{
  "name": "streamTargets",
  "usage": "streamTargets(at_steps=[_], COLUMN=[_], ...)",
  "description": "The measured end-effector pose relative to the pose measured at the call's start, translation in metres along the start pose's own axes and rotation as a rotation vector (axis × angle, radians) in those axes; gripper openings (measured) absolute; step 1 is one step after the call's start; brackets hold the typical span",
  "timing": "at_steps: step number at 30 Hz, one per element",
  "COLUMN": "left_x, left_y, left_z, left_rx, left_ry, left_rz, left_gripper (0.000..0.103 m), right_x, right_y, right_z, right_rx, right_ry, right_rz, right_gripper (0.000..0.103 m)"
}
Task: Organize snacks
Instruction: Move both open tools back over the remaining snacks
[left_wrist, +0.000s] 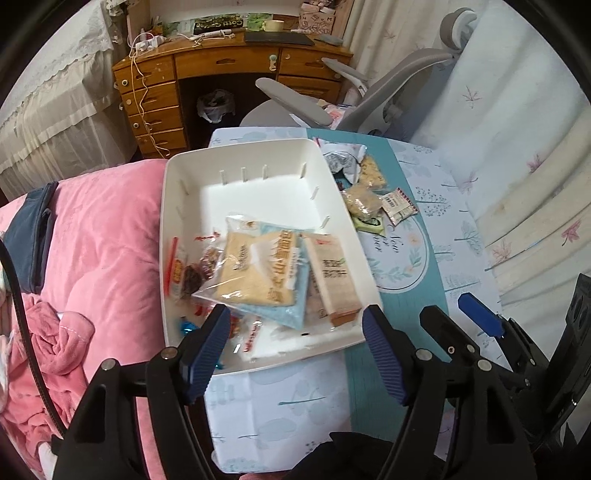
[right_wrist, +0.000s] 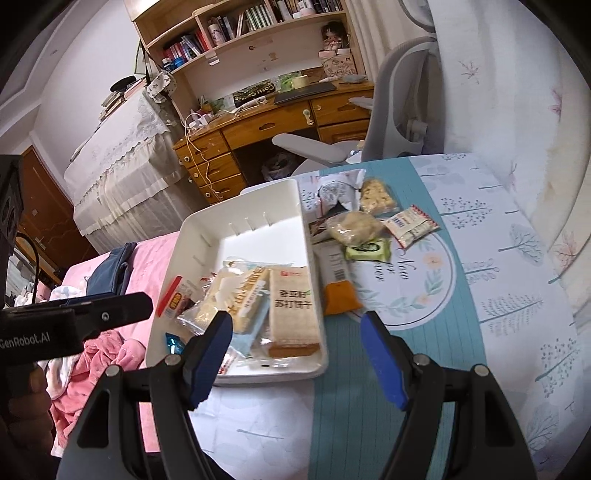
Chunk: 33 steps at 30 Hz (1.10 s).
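Both claws, the left gripper (left_wrist: 295, 332) and right gripper (right_wrist: 297, 338), gape wide, gripping nothing. A white tray (left_wrist: 192, 177) on the table (right_wrist: 498, 295) holds several snack packets (left_wrist: 258, 269). More packets (right_wrist: 369, 221) lie loose just beside it.

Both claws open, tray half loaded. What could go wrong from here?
1. The white tray sits at the table's left edge beside the pink bedding; a nudge from the left claw may push it off.
2. The loose snacks overlap: grabbing the green packet may drag the pale round pack that lies on it.
3. The brown-ended packet lies against the tray wall, leaving the right claw little room.
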<state>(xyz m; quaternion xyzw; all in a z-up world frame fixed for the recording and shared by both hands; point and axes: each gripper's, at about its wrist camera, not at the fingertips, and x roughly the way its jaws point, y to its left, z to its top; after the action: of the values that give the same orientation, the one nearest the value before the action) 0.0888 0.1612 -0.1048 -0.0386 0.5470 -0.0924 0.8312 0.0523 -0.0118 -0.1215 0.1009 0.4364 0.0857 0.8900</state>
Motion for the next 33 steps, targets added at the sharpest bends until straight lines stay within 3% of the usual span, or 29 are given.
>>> streamTargets(at_steps=[5,15,25,33], left_x=[0.008,0.029,0.075,0.116], left_y=[-0.022,-0.069,-0.111,-0.137], left_z=[0.005,0.02,0.043,0.076], left_rx=[0.002,-0.02,-0.077,-0.132], left_ry=[0.013,0.025,0.121,0.217], left_rz=[-0.004,-0.003,0.043,0.074], left_gripper=[0.083,0.084,0.085,0.085], right_x=[-0.003,0.003,0.022,0.046], right_y=[-0.021,-0.059,-0.094,-0.127], right_z=[0.006,0.023,0.035,0.056], right_rx=[-0.003,-0.092,-0.26,-0.305], right_ry=[0.01,0.041,0.05,0.027], right_rz=[-0.011,-0.073,-0.083,-0.074], right_gripper=[0.072,0.075,0.08,0.08])
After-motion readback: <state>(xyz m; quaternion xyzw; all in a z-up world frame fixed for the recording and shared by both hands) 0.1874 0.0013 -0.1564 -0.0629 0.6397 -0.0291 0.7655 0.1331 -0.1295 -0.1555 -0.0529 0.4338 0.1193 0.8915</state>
